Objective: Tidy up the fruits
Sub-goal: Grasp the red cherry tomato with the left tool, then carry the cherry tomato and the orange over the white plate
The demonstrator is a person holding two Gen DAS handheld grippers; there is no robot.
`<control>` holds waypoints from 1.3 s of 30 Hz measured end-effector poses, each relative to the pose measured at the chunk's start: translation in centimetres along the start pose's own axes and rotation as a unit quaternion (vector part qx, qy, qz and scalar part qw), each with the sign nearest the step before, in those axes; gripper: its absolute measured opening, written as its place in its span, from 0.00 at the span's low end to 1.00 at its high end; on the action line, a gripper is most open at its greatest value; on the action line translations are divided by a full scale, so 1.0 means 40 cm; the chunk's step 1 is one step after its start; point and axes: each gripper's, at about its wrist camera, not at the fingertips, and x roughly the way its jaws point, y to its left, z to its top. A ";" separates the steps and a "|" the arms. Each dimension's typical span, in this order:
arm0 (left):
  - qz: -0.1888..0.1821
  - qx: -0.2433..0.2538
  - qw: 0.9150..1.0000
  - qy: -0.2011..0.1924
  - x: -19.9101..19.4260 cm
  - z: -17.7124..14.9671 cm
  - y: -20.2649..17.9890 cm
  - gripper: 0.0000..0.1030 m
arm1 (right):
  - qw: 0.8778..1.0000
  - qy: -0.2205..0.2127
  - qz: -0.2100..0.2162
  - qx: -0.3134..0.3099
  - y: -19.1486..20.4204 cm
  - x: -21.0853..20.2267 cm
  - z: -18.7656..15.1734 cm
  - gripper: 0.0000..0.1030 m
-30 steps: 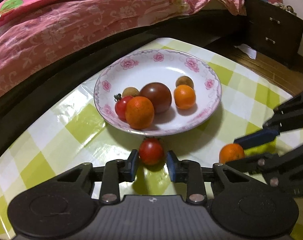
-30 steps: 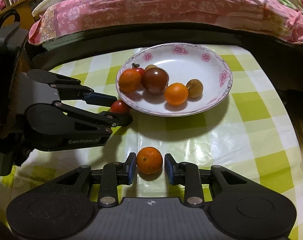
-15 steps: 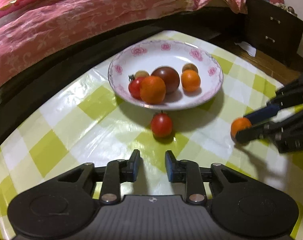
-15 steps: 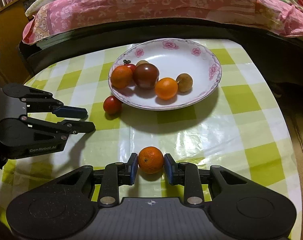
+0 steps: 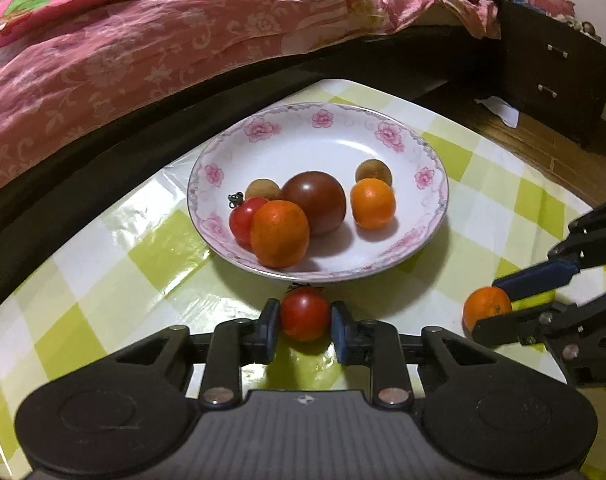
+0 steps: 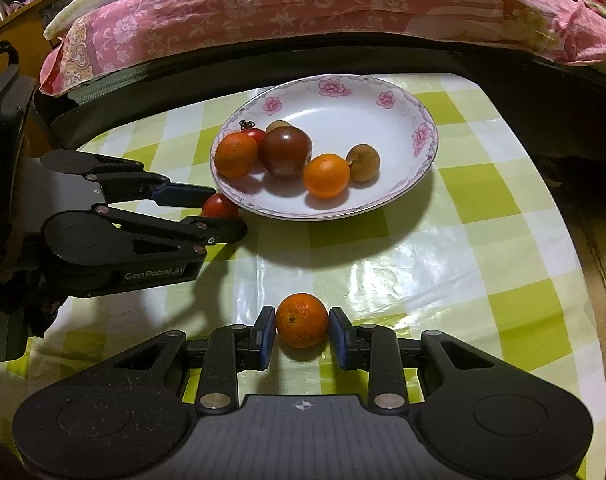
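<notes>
A white floral plate (image 5: 423,148) (image 6: 383,120) holds several fruits: a dark tomato (image 5: 315,202), two oranges, a red tomato and two brown longans. My left gripper (image 5: 305,322) has its pads against a red tomato (image 5: 305,318) on the table just in front of the plate; it also shows in the right wrist view (image 6: 219,206). My right gripper (image 6: 301,332) has its pads against a small orange (image 6: 301,320) on the table, seen at the right of the left wrist view (image 5: 486,309).
The table has a green and white checked cloth (image 6: 483,240). A bed with a pink floral cover (image 5: 143,40) runs behind it. A dark drawer cabinet (image 5: 555,72) stands at the far right. The table edge drops off at the right (image 6: 583,240).
My left gripper had drawn back from the red tomato and now is forward again with its pads around it. The right gripper stays at the small orange.
</notes>
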 end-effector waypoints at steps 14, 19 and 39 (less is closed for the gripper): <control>-0.019 0.019 0.999 0.045 -0.134 -0.107 0.010 0.34 | 0.999 0.018 0.009 -0.047 0.061 -0.002 -0.014 0.24; -0.026 0.021 0.998 0.061 -0.183 -0.162 -0.002 0.34 | 0.998 0.021 -0.001 -0.063 0.080 -0.011 -0.032 0.24; -0.043 0.005 0.996 0.076 -0.217 -0.182 -0.014 0.34 | 0.999 0.031 0.022 -0.033 0.134 -0.060 -0.076 0.24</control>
